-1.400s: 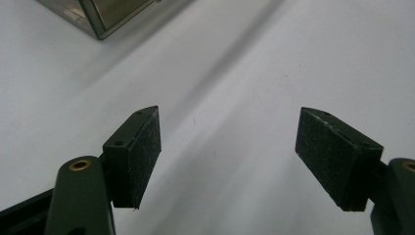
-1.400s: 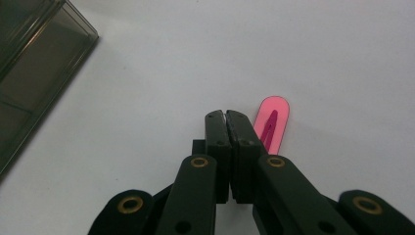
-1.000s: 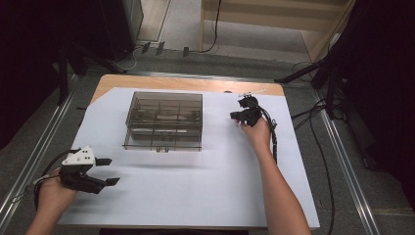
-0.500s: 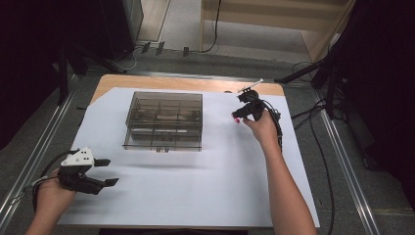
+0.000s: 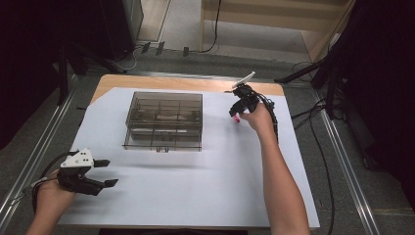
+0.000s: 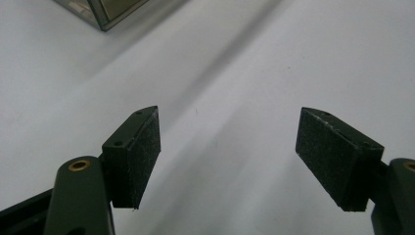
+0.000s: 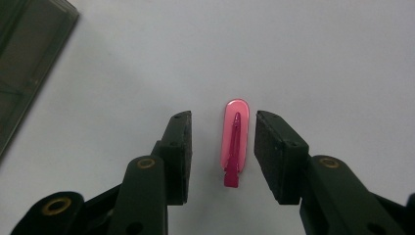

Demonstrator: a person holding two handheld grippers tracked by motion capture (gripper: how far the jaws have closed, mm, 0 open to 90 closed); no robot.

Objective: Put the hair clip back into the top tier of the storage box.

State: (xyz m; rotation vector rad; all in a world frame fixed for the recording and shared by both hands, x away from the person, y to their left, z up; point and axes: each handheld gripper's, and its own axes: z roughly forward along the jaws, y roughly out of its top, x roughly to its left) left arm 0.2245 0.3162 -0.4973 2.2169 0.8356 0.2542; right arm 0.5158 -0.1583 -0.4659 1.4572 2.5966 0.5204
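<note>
Between our right gripper's (image 7: 221, 152) half-spread jaws, a pink hair clip (image 7: 234, 147) lies flat on the white sheet (image 5: 205, 191), untouched. We judge it light, stiff and slick; pinch its long sides. Our left gripper (image 6: 227, 159) hovers wide-spread, holding nothing.

organizer box (image 6: 105, 12) cropped, contents (image 5: 164, 115) unclear

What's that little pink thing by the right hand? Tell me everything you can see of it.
The pink clip looks like a hair clip: a glossy, rounded pale-pink body with a darker magenta prong along its middle, jutting past one end. It lies flat on the white sheet, between the open jaws of the right gripper, which don't touch it.
</note>
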